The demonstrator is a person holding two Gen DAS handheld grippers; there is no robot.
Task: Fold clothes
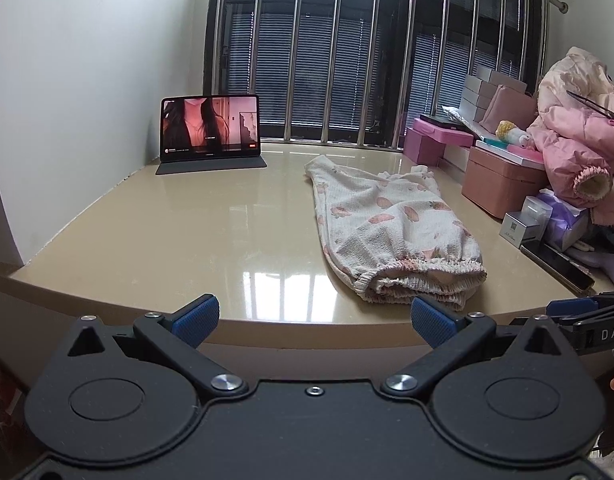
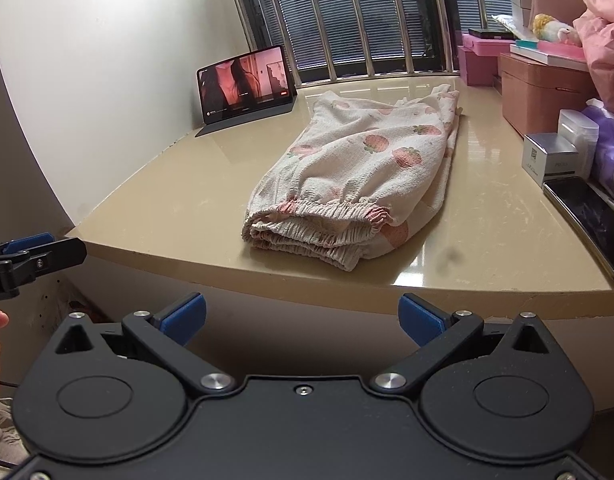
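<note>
A white strawberry-print pair of trousers (image 1: pixel 391 232) lies folded lengthwise on the beige table (image 1: pixel 187 232), elastic waistband toward me near the front edge. It also shows in the right wrist view (image 2: pixel 359 172). My left gripper (image 1: pixel 315 320) is open and empty, held just off the table's front edge, left of the waistband. My right gripper (image 2: pixel 303 316) is open and empty, below and in front of the table edge, before the waistband. Each gripper shows at the edge of the other's view.
A tablet (image 1: pixel 210 130) stands at the back left by the wall. Pink boxes (image 1: pixel 503 180), small cartons (image 1: pixel 523 224), a phone (image 2: pixel 591 220) and a pile of pink clothes (image 1: pixel 579 136) crowd the right side. A barred window (image 1: pixel 347 48) is behind.
</note>
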